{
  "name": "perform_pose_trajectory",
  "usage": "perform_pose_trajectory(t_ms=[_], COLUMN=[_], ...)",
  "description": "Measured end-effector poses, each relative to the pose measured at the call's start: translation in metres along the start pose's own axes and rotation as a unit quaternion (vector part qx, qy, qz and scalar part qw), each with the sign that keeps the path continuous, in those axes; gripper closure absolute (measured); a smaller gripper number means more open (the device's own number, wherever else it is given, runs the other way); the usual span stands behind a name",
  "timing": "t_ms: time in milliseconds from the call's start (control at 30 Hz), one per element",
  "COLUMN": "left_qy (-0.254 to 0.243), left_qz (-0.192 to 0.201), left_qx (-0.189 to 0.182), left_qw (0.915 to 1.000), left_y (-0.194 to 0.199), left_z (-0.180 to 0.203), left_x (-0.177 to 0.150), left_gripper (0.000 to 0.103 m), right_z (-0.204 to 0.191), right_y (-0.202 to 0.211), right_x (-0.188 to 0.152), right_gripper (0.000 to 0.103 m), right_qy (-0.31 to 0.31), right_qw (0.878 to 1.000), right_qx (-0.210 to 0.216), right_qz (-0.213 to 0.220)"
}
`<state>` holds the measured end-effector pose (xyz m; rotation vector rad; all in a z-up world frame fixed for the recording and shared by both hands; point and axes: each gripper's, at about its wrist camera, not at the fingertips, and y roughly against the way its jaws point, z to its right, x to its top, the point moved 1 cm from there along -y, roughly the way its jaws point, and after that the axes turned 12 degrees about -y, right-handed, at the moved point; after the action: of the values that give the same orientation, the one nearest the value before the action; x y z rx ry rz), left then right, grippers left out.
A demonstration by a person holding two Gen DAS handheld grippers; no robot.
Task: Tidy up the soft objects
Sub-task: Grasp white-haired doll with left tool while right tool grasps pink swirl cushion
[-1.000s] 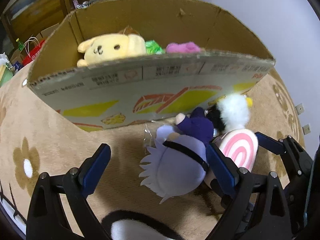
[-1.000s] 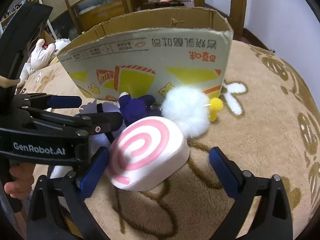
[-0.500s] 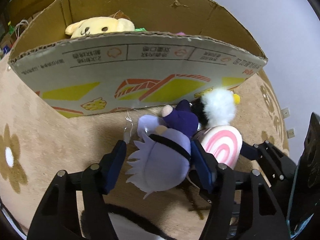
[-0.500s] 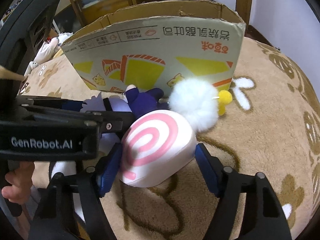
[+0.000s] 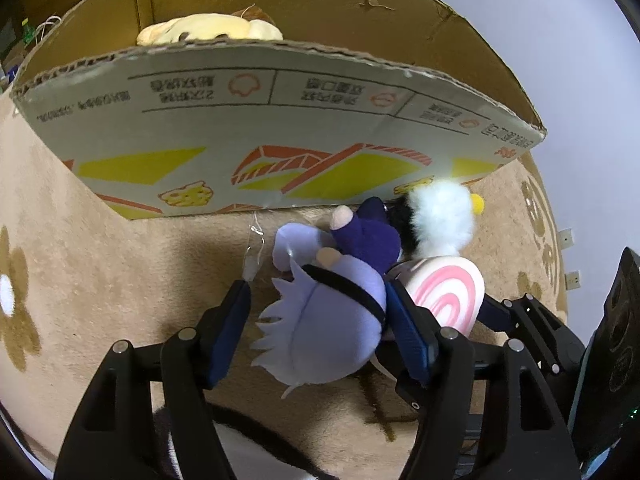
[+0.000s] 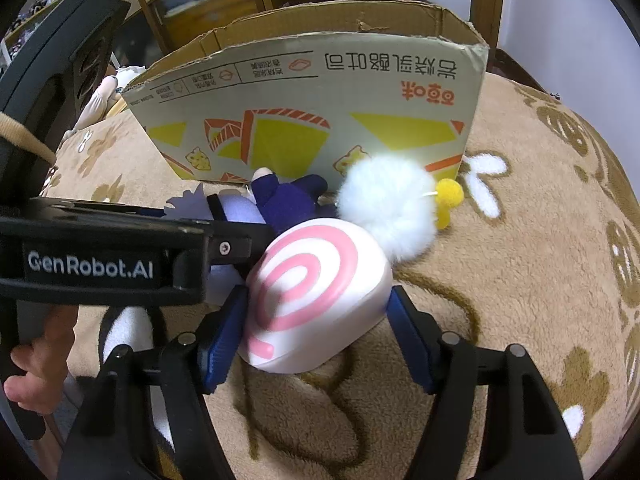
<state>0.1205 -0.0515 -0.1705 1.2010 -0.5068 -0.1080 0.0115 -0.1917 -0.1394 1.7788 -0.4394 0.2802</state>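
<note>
While both toys lie on the tan carpet (image 6: 520, 280) just before the near wall of the cardboard box (image 5: 280, 120), each sits directly between its own tongs. The lilac-haired doll (image 5: 328, 328) lies lengthwise along the left gripper (image 5: 316, 332), head toward the camera and dark body toward the box. The right blue pad presses its side, the left pad (image 5: 230, 332) stands a little apart, and the jaws are opening slightly. The pink-swirl cushion (image 6: 316, 292) fills the right gripper (image 6: 316, 328), whose jaws are closing with both pads against its flanks. Both grippers tilt steeply down, side by side, nearly touching. I judge that the coming lift must clear the box wall ahead, beyond which a yellow plush (image 5: 208, 32) already rests.
</note>
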Motion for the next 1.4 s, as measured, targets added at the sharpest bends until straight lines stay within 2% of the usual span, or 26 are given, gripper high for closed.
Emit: perform_pose_trajectory(t_ms=[233, 433, 567, 633, 700, 833, 1033, 1133, 1400], left_qy=[0.016, 0.0, 0.001, 0.0, -0.003, -0.009, -0.027, -0.035, -0.046], left_qz=[0.0, -0.007, -0.013, -0.013, -0.013, -0.007, 0.0, 0.005, 0.024], left_qx=[-0.01, -0.001, -0.01, -0.013, -0.021, -0.017, 0.005, 0.017, 0.068], left_qw=[0.9998, 1.0, 0.9999, 0.9998, 0.9997, 0.9998, 0.9996, 0.9992, 0.9963], left_y=[0.007, 0.006, 0.0, -0.002, -0.004, -0.003, 0.0, 0.005, 0.023], left_z=[-0.011, -0.004, -0.001, 0.001, 0.003, 0.007, 0.015, 0.018, 0.022], left_x=[0.002, 0.003, 0.002, 0.002, 0.002, 0.001, -0.002, -0.004, -0.014], left_gripper=[0.035, 0.035, 0.035, 0.037, 0.046, 0.05, 0.051, 0.051, 0.051], right_z=[-0.002, 0.0, 0.0, 0.0, -0.001, 0.0, 0.0, 0.002, 0.015], right_y=[0.005, 0.004, 0.004, 0.003, 0.003, 0.005, 0.009, 0.015, 0.028], right_x=[-0.002, -0.002, -0.002, -0.002, -0.003, -0.003, -0.001, -0.001, -0.001], right_gripper=[0.037, 0.037, 0.037, 0.037, 0.039, 0.045, 0.06, 0.064, 0.064], right_qy=[0.007, -0.003, -0.002, -0.001, 0.0, -0.002, 0.001, 0.0, -0.023], right_qw=[1.0, 1.0, 1.0, 1.0, 1.0, 1.0, 1.0, 1.0, 0.999], right_qx=[-0.002, -0.002, -0.003, -0.004, -0.004, -0.001, 0.001, -0.002, -0.013], right_qz=[0.004, 0.001, 0.0, 0.001, 0.001, 0.002, 0.003, 0.01, 0.03])
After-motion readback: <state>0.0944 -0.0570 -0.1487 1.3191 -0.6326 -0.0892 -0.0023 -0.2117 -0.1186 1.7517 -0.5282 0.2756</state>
